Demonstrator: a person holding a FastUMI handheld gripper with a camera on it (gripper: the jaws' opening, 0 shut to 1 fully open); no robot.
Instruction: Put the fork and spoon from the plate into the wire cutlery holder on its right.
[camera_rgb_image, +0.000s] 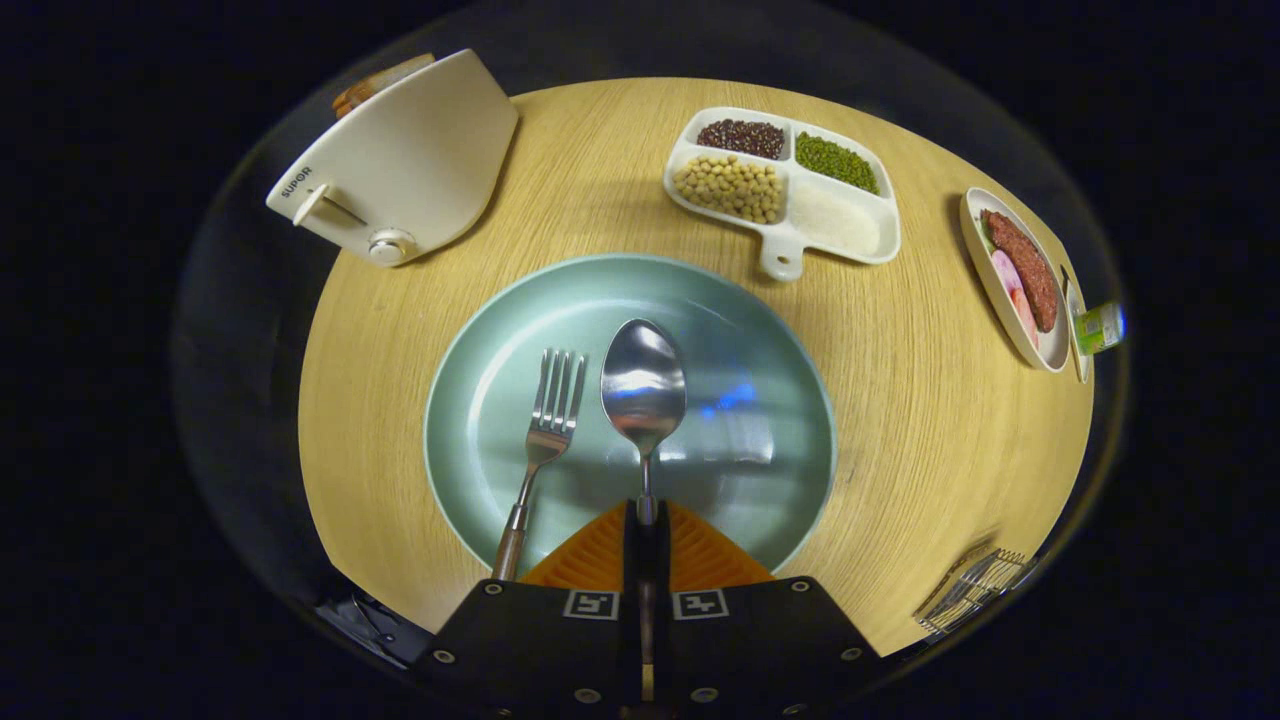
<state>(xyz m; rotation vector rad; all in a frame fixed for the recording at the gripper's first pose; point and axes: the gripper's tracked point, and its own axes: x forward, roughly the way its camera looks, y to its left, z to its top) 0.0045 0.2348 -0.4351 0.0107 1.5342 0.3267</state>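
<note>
We look down on a round, pale wooden table (930, 400). Farthest left, at its far edge, stands a cream-coloured plastic toaster (405, 160) with a lever and a round dial on its side. Nearer to us, in the middle of the table, lies a large round plate of pale green ceramic (760, 330). On its left half rests a steel fork with a dark handle (540, 450), tines pointing away from us, its handle reaching over the near rim. Just right of the fork, close but not touching, lies a shiny steel spoon (643, 390), bowl facing up and pointing away.

Our gripper (645, 525) sits over the plate's near rim. Its two fingers are nearly closed, and both press on the spoon's thin handle, which runs between them (we cannot tell whether the spoon has left the plate).

Beyond the plate, to the right, sits a white divided dish with a short handle (785, 255), holding dark red beans, green beans, yellow beans and white grains. Farther right, at the table's edge, a white oval dish (1000, 290) holds sliced meats. Nearest us on the right, at the table's rim, is the metal wire cutlery holder (975, 590), well apart from the plate.
</note>
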